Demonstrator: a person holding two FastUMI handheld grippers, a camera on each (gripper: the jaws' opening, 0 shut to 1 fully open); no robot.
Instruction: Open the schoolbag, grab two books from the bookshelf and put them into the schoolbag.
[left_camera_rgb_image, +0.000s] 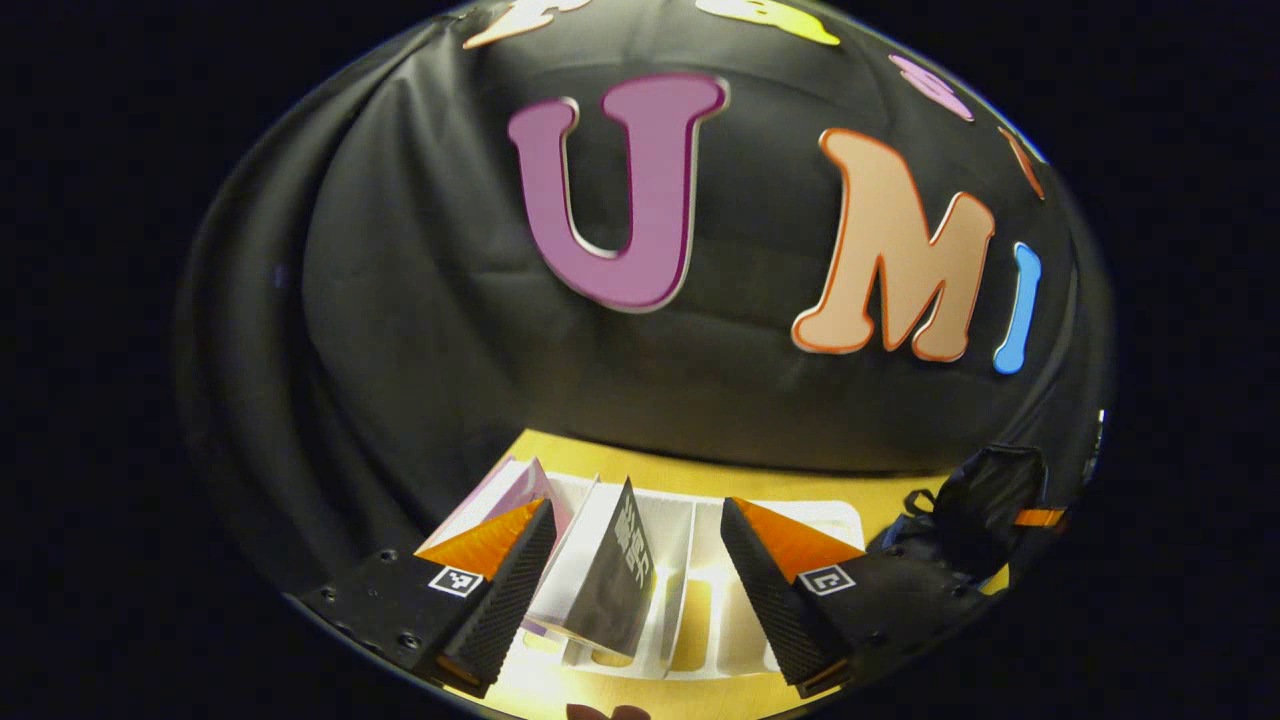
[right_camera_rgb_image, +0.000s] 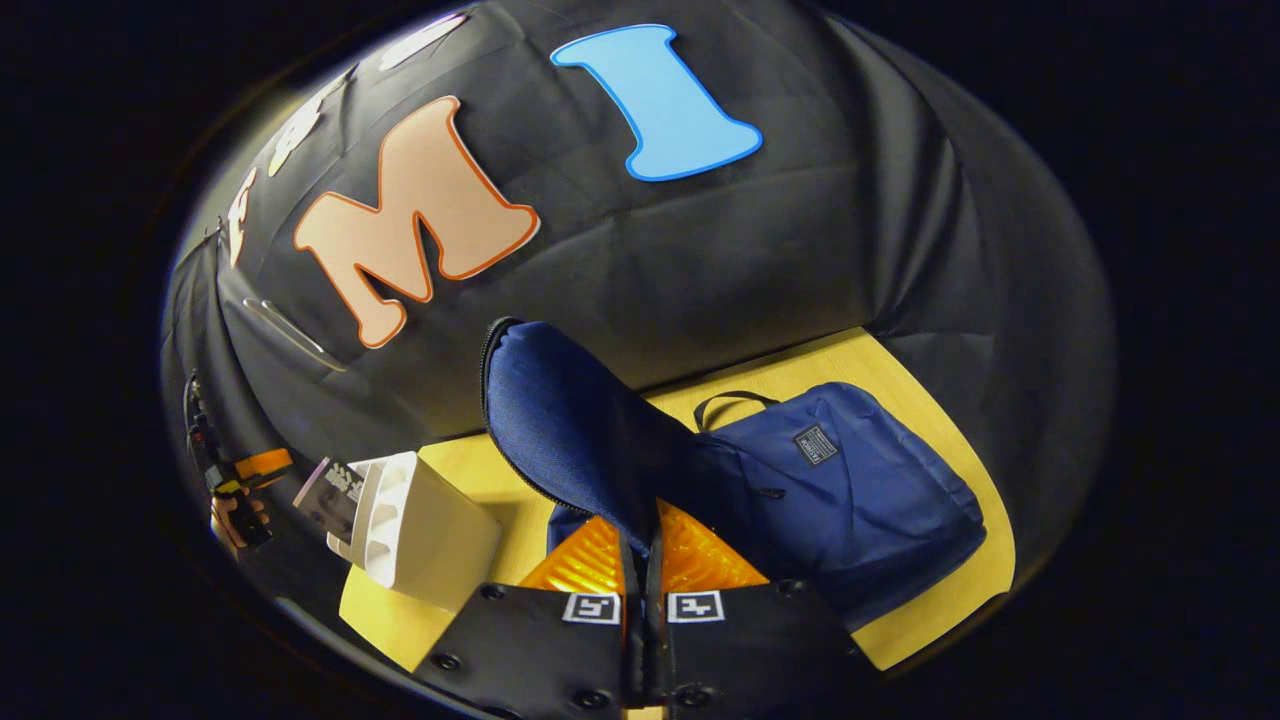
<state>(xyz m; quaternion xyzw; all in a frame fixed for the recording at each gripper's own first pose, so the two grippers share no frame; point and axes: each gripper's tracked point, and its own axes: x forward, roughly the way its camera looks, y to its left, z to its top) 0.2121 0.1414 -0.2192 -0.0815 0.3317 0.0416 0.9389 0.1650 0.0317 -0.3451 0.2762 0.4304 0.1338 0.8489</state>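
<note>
In the left gripper view, my left gripper (left_camera_rgb_image: 636, 600) is open above the white bookshelf (left_camera_rgb_image: 690, 530). A book with a dark cover (left_camera_rgb_image: 615, 570) stands tilted between its fingers, close to the left one; the right finger is well apart from it. A pinkish book (left_camera_rgb_image: 520, 490) leans behind the left finger. The schoolbag (left_camera_rgb_image: 975, 515) lies far right. In the right gripper view, my right gripper (right_camera_rgb_image: 640, 545) is shut on the blue schoolbag's flap (right_camera_rgb_image: 560, 410) and holds it lifted. The rest of the schoolbag (right_camera_rgb_image: 850, 490) lies flat on the table.
A yellow table (right_camera_rgb_image: 930, 400) carries everything, with the booth's black cloth wall close behind. In the right gripper view the white bookshelf (right_camera_rgb_image: 425, 535) stands at the left with a book (right_camera_rgb_image: 335, 495) in it. A hand holding the other gripper (right_camera_rgb_image: 235, 490) is beyond it.
</note>
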